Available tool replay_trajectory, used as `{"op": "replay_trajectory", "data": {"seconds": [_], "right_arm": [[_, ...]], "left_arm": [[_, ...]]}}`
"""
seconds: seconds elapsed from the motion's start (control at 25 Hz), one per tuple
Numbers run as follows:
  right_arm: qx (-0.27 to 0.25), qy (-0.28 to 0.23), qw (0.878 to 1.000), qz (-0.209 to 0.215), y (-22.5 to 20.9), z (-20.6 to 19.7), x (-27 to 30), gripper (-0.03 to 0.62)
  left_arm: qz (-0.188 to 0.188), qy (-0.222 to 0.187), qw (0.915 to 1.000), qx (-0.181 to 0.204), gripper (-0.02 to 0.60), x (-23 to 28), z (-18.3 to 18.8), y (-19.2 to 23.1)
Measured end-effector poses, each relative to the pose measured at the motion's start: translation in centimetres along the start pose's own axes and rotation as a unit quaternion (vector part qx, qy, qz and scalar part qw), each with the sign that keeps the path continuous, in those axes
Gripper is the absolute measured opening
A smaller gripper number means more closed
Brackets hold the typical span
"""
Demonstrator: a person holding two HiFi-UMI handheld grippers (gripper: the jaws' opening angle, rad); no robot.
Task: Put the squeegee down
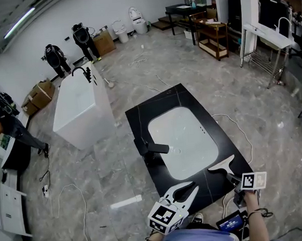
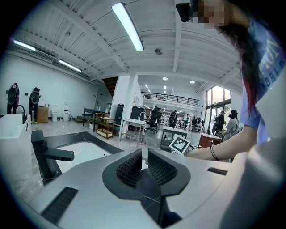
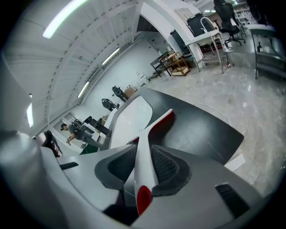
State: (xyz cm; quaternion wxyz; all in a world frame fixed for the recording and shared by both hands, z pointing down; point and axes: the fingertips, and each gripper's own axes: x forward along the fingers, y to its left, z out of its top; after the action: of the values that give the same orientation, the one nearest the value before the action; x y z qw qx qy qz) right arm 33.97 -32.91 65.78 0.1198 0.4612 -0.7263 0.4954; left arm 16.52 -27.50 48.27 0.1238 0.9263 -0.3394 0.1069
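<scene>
The white squeegee [image 1: 222,165] with a red-edged blade lies on the black counter [image 1: 140,118] at its near right corner. In the right gripper view the squeegee's [image 3: 156,125] handle runs back between the jaws of my right gripper [image 3: 144,156], and its blade rests on the counter [image 3: 201,129]. The jaws stand a little apart around the handle and the pads do not press on it. In the head view my right gripper [image 1: 231,177] sits just behind the handle. My left gripper [image 1: 194,187] hovers over the counter's near edge, shut and holding nothing [image 2: 144,154].
A white sink basin [image 1: 181,141] fills the counter's middle, with a black faucet [image 1: 148,148] on its left rim. A white bathtub [image 1: 79,105] stands further left. Cables and a white strip [image 1: 126,202] lie on the floor. A person [image 1: 5,126] bends at the far left.
</scene>
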Motion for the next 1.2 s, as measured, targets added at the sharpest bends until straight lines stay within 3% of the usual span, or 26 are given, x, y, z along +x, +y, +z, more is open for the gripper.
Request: {"op": "replay_trajectory", "data": {"seconds": [0.24, 0.72, 0.92, 1.2], "right_arm": [[-0.062, 0.000, 0.997, -0.037, -0.7, 0.0, 0.6, 0.122], [-0.119, 0.012, 0.986, -0.118, -2.6, -0.9, 1.6, 0.209], [-0.125, 0.002, 0.982, -0.141, -2.8, -1.1, 1.1, 0.268], [-0.116, -0.024, 0.982, -0.145, -2.0, -0.6, -0.3, 0.278]], "left_arm": [[0.009, 0.000, 1.0000, -0.003, 0.051, -0.5, -0.2, 0.5], [0.025, 0.002, 0.9996, -0.012, 0.051, -1.8, -0.9, 1.6], [0.032, 0.001, 0.9993, -0.016, 0.051, -2.9, -1.3, 2.0], [0.036, -0.002, 0.9991, -0.021, 0.051, -4.5, -1.7, 2.5]]}}
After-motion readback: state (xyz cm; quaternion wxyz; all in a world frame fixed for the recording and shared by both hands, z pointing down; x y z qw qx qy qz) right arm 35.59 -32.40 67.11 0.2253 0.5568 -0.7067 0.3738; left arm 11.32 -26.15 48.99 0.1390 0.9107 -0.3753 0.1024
